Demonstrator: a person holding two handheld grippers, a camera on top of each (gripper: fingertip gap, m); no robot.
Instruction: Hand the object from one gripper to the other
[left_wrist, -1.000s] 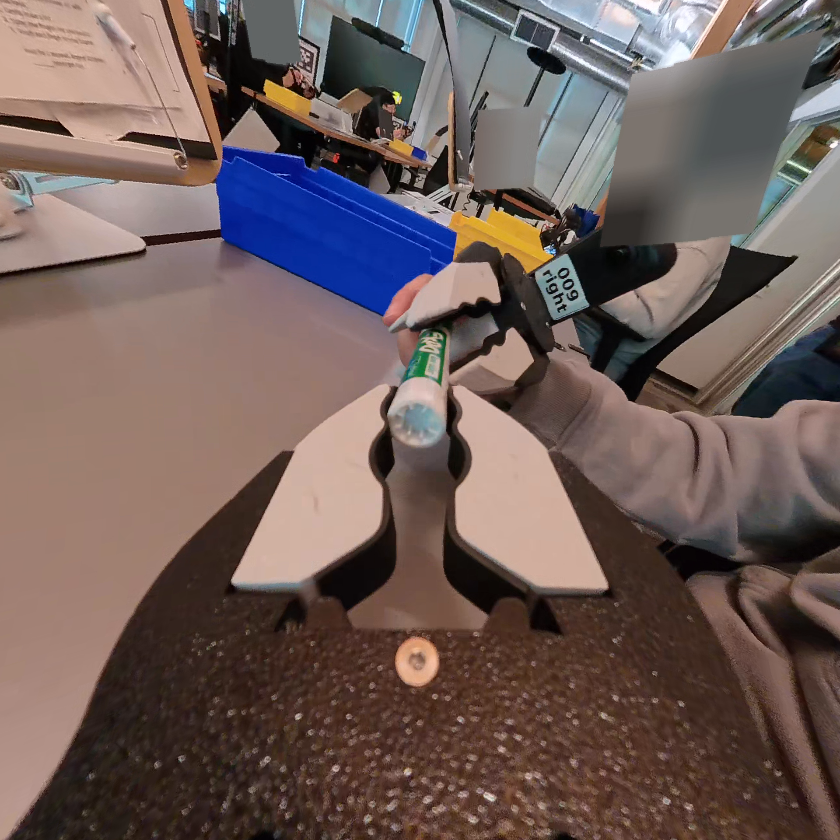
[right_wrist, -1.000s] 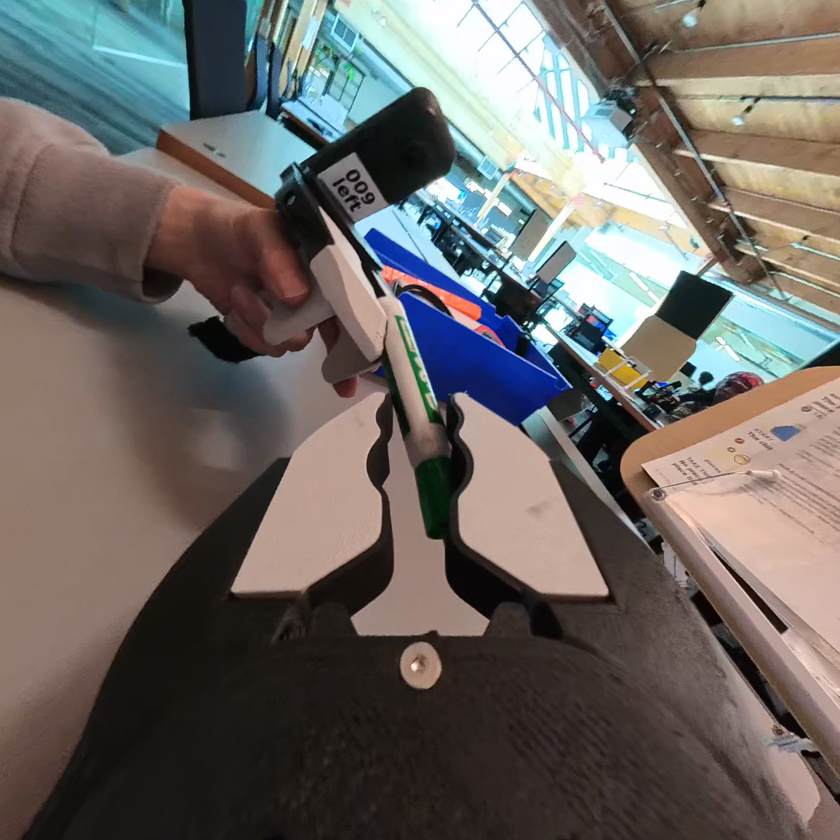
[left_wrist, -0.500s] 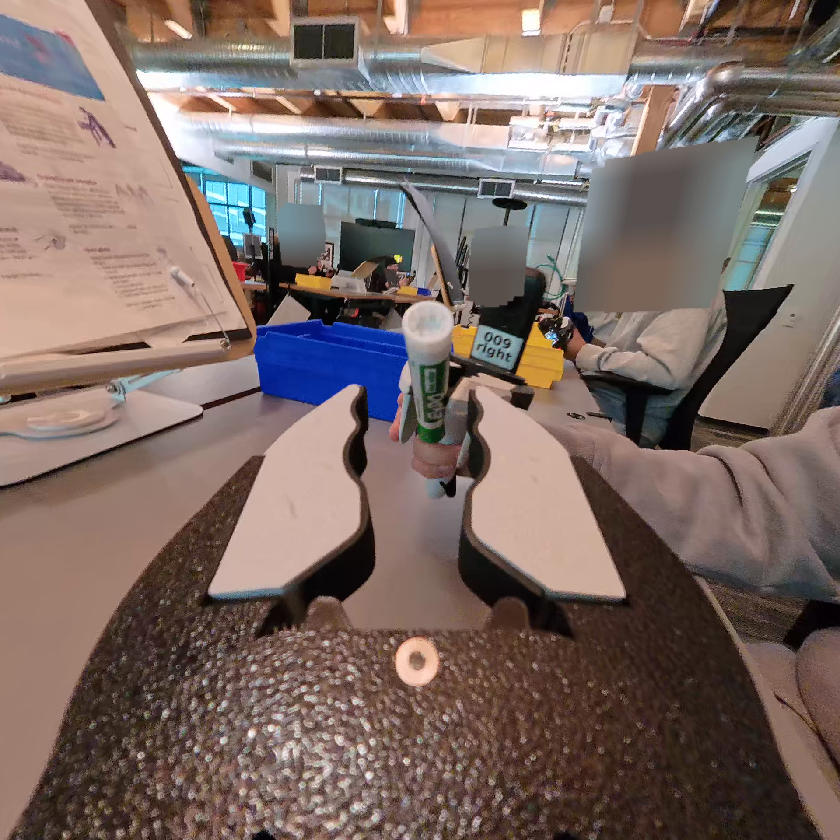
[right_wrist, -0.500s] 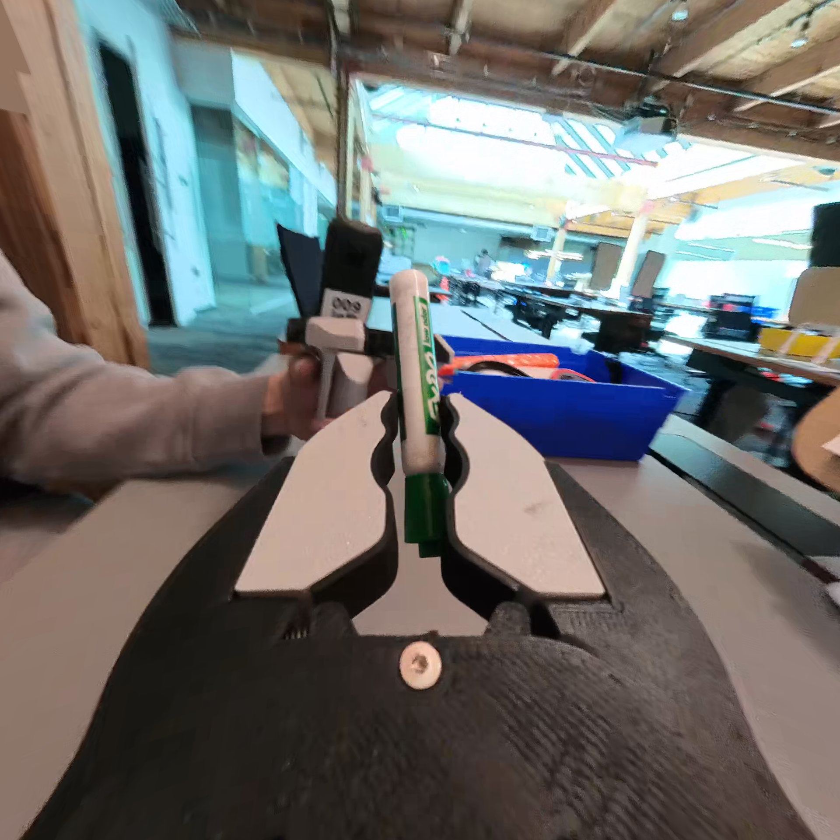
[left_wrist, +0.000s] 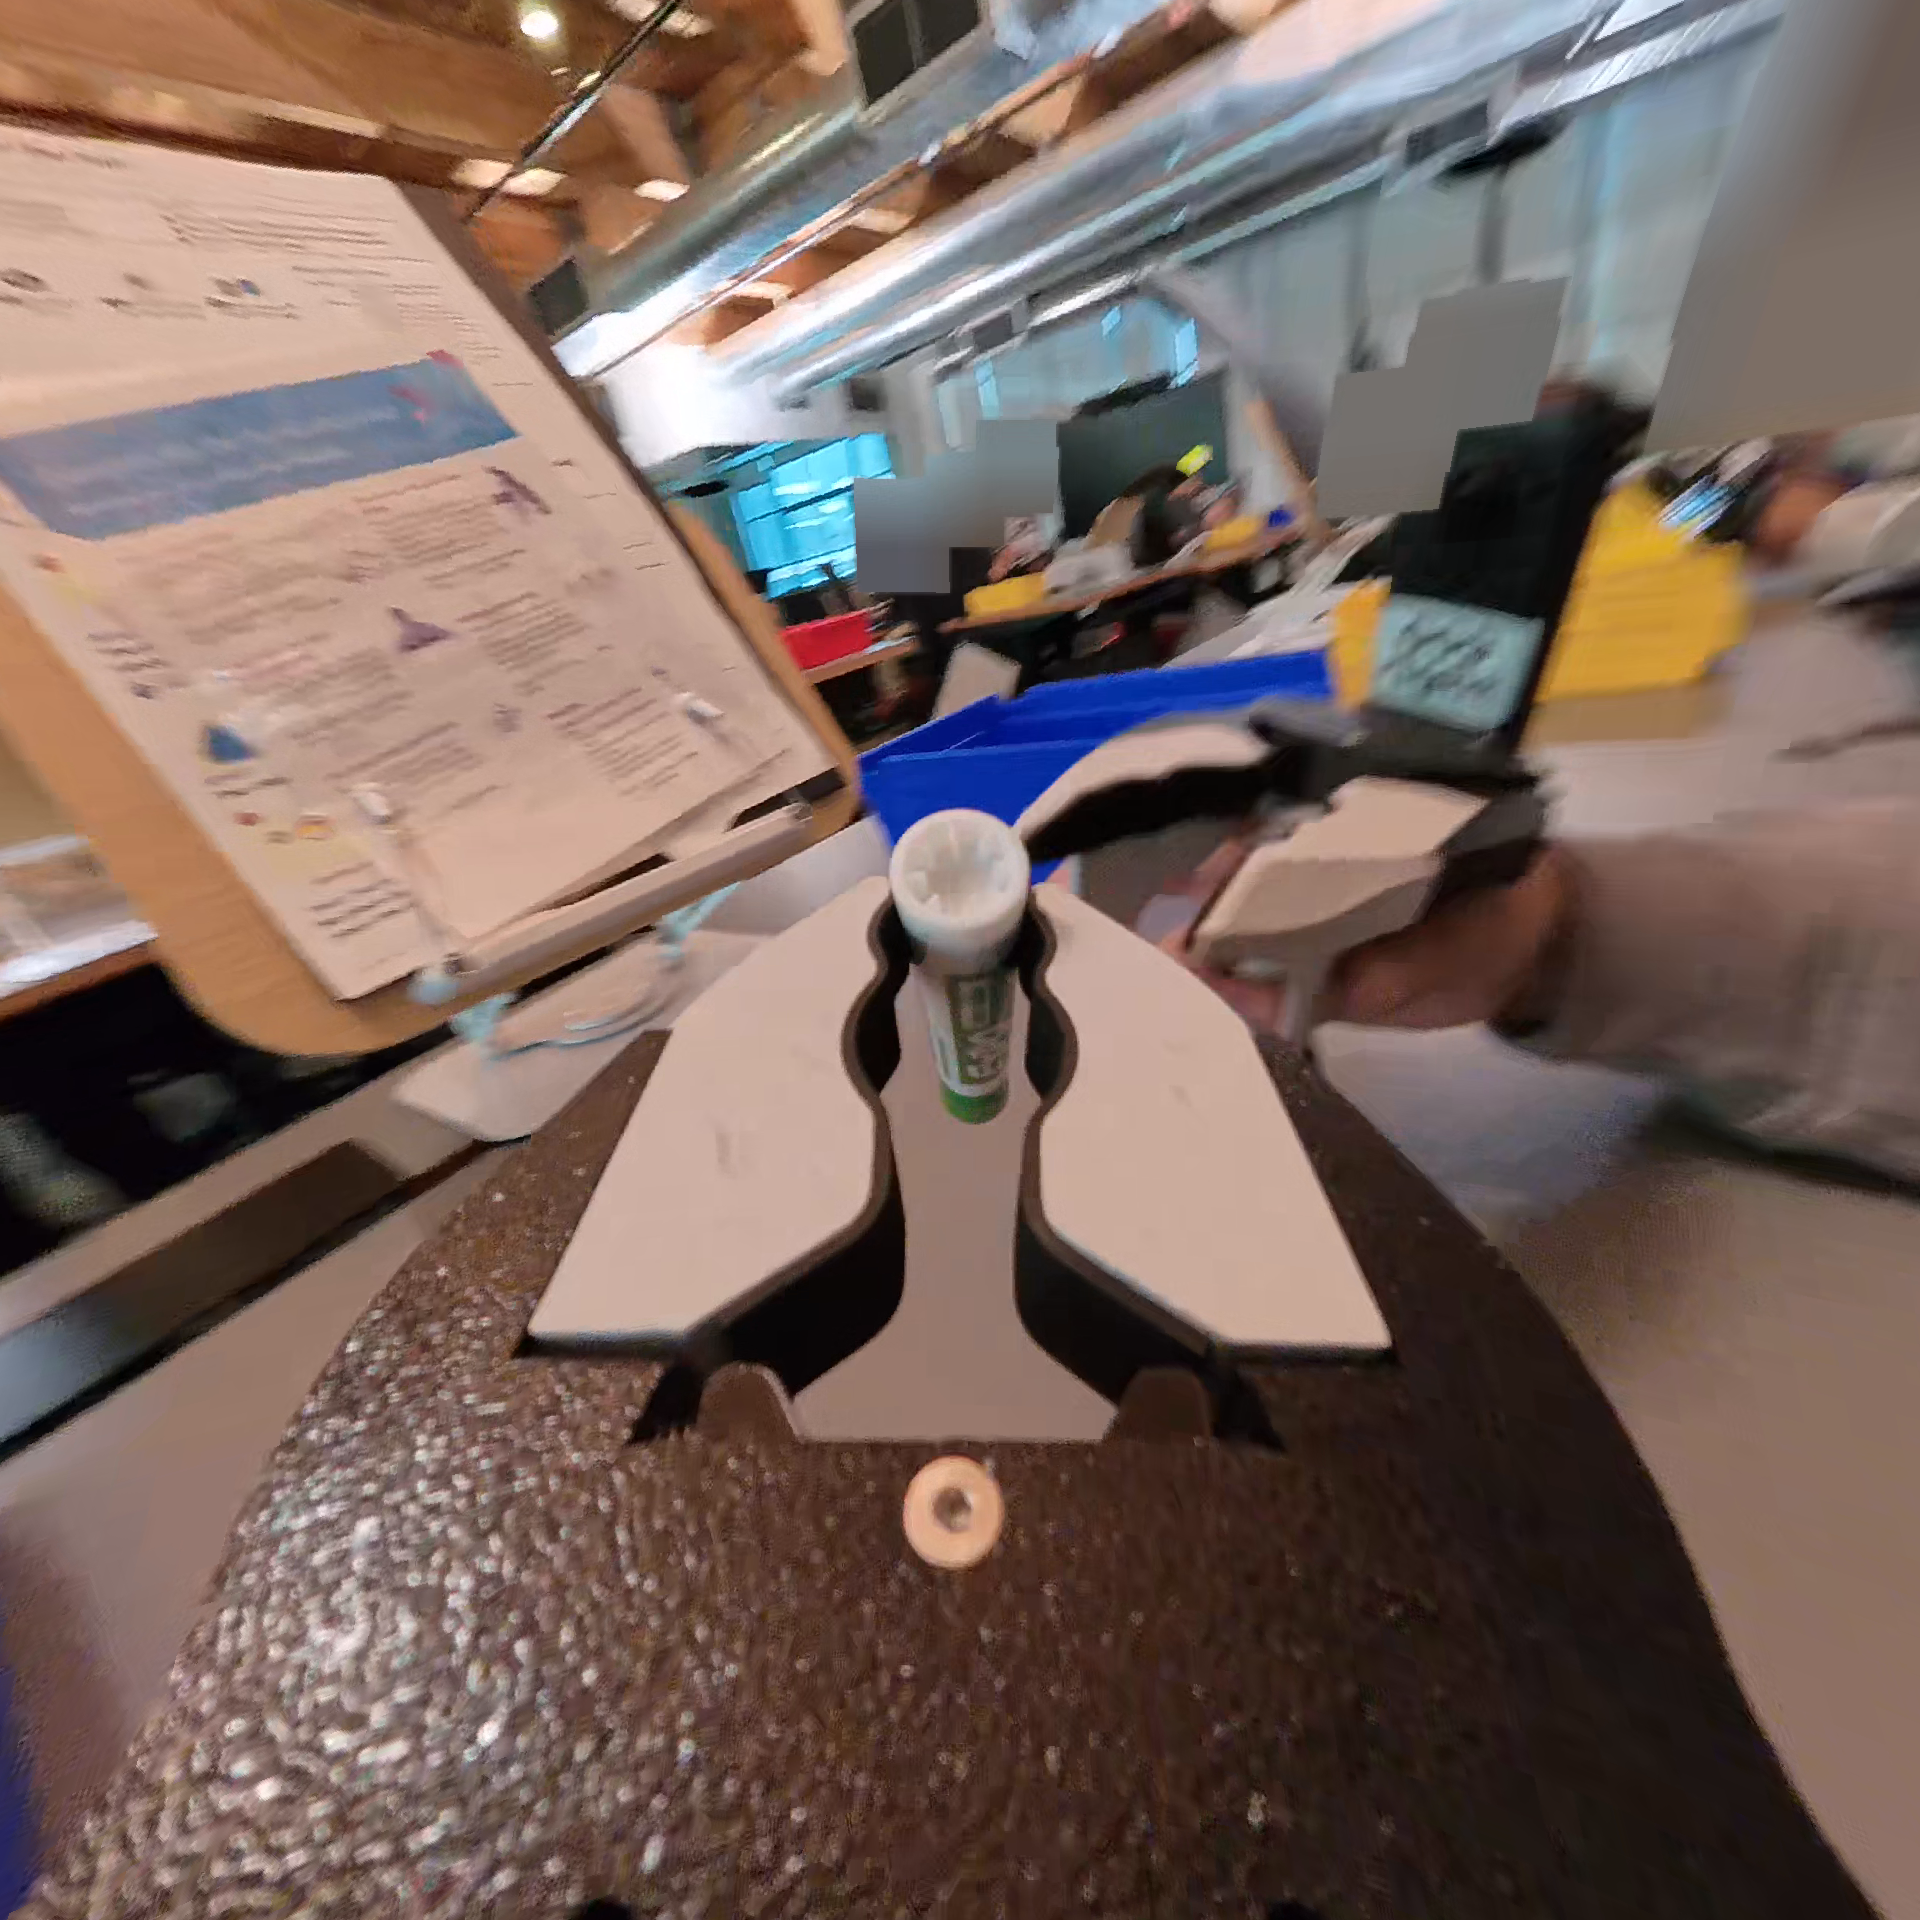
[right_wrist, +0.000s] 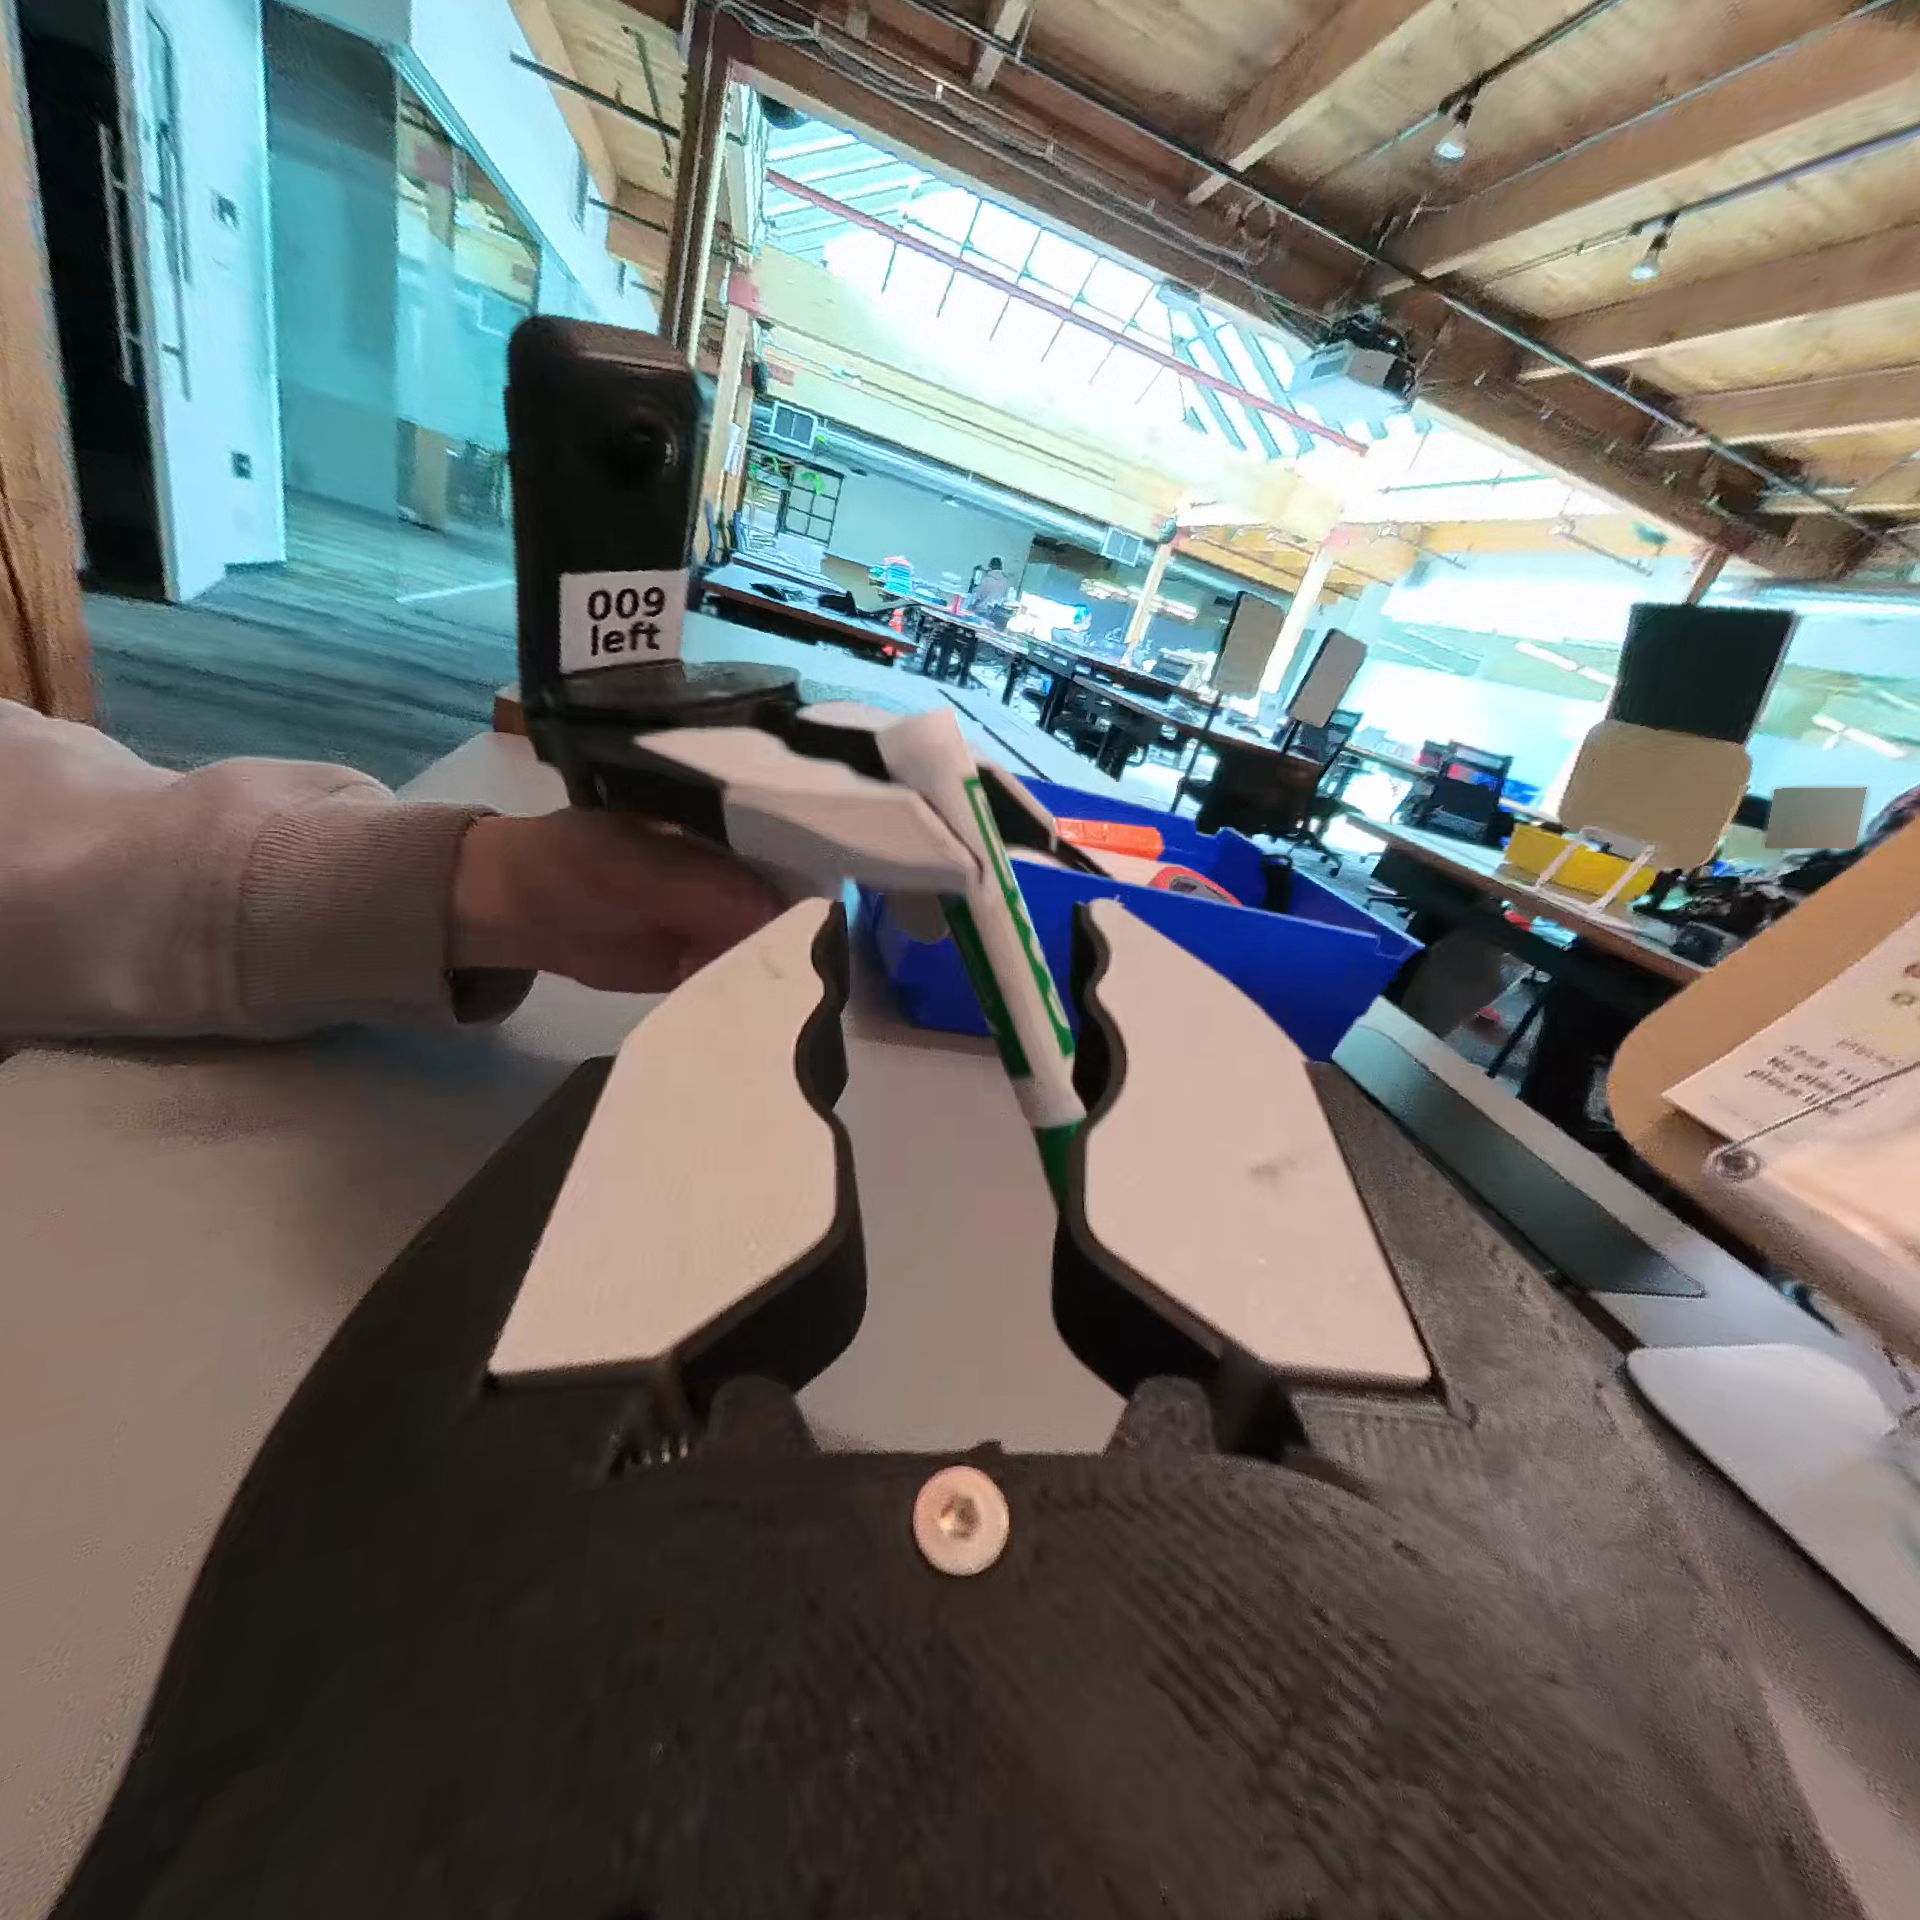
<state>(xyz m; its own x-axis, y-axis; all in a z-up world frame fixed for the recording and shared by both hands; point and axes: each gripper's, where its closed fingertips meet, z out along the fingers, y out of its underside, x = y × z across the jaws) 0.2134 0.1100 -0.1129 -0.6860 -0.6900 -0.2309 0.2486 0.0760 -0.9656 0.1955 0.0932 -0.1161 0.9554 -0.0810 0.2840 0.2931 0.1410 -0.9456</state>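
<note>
A green-and-white marker (left_wrist: 971, 1029) stands nearly upright between the tips of my left gripper (left_wrist: 961, 914), which is shut on it just below its white end. In the right wrist view the left gripper (right_wrist: 951, 800) holds the marker (right_wrist: 1023, 997) by its upper part. The lower part slants down between the spread fingers of my right gripper (right_wrist: 956, 920), close to the right finger. The right gripper is open. It also shows in the left wrist view (left_wrist: 1132, 862), just right of the marker, above the grey table (right_wrist: 208, 1195).
A blue bin (right_wrist: 1195, 966) with items in it sits on the table just beyond the grippers. A wooden stand with printed pages (left_wrist: 312, 623) leans at the left of the left wrist view. Yellow bins (left_wrist: 1642, 623) and office desks lie farther back. Both grippers' tips are close together, under 4 cm apart.
Half a second ago my right gripper held the marker and the left was open. Now the left has shut on the marker's top and the right has opened.
</note>
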